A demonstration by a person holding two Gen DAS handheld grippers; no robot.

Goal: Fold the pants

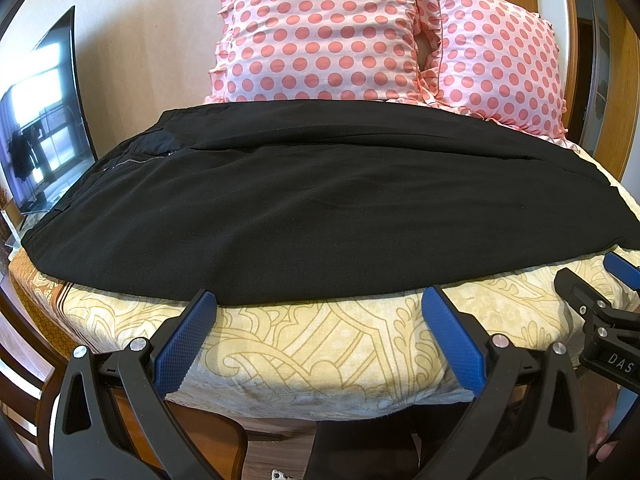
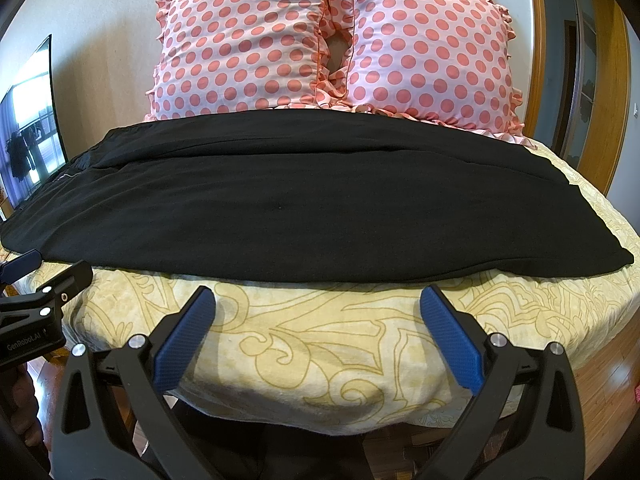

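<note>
Black pants (image 1: 320, 200) lie flat across the bed, waist and zipper (image 1: 132, 162) at the left, legs running to the right. They also show in the right wrist view (image 2: 304, 204). My left gripper (image 1: 320, 300) is open and empty, its blue pads at the pants' near edge, the left fingertip just touching the cloth. My right gripper (image 2: 318, 300) is open and empty, a little short of the near edge. Each gripper shows at the side of the other's view.
The bed has a cream patterned sheet (image 1: 320, 344) with its front edge just below the grippers. Two pink polka-dot pillows (image 1: 328, 32) (image 2: 432, 56) stand behind the pants. A TV screen (image 1: 36, 120) is at the left. Wooden floor (image 2: 608, 380) lies at the right.
</note>
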